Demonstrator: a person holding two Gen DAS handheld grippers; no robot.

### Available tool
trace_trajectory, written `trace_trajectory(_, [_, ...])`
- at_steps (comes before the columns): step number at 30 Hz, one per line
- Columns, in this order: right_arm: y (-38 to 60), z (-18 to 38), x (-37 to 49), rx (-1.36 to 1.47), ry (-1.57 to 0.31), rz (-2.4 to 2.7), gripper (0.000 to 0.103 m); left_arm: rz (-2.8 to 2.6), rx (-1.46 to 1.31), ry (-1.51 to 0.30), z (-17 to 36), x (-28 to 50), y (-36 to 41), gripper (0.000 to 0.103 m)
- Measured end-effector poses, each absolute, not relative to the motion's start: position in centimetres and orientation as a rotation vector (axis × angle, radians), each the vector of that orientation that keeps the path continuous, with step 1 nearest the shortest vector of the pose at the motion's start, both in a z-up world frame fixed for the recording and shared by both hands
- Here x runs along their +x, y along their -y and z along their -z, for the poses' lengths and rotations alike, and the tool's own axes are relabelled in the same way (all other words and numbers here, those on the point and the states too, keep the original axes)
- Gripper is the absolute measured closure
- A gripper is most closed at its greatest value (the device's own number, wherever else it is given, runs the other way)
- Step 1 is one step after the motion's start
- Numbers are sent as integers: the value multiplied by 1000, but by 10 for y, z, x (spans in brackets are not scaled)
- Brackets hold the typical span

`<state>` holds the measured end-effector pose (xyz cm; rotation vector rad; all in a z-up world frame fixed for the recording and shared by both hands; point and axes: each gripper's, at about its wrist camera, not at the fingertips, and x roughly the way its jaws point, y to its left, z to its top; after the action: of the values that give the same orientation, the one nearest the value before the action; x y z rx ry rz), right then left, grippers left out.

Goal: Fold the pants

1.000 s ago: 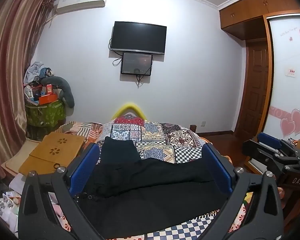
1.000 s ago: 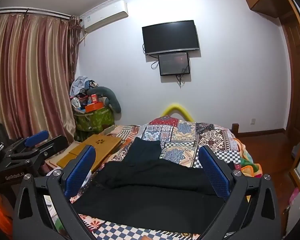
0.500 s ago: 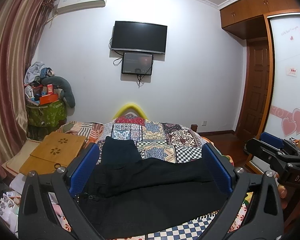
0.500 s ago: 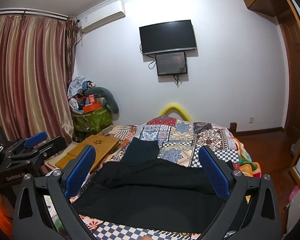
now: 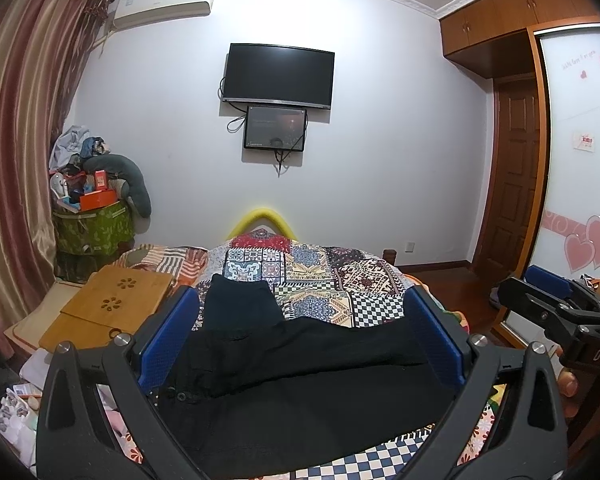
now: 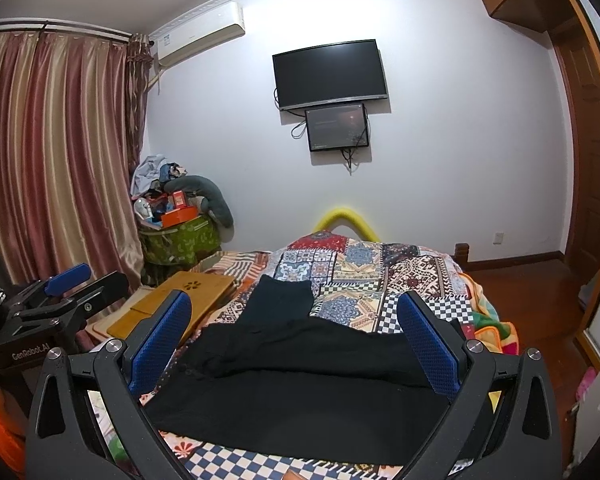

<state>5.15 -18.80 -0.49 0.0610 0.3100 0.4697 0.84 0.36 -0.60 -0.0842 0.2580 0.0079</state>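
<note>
Black pants [image 5: 300,384] [image 6: 300,380] lie spread across the near part of a bed with a patchwork cover [image 5: 320,272] [image 6: 372,272]; one leg runs sideways and a darker folded piece points toward the far end. My left gripper [image 5: 300,332] hovers above them, open, with nothing between its blue pads. Open and empty too, my right gripper [image 6: 296,336] hangs over the pants and also shows at the right edge of the left wrist view [image 5: 556,300]. At the left edge of the right wrist view the left gripper [image 6: 64,284] is visible.
A wooden lap desk [image 5: 116,300] [image 6: 180,300] lies left of the bed. Behind it a green bin piled with clutter [image 5: 92,224] [image 6: 180,236] stands by the curtains [image 6: 60,160]. A wardrobe and door [image 5: 512,200] are to the right.
Both views have shifted slightly; the grippers drifted a little while staying open above the pants. The pants have not moved.
</note>
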Motion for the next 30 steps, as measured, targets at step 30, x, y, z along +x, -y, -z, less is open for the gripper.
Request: trace_trajectory(30, [188, 4, 51, 62, -314, -468, 1, -5, -77, -253, 6, 11, 2, 0])
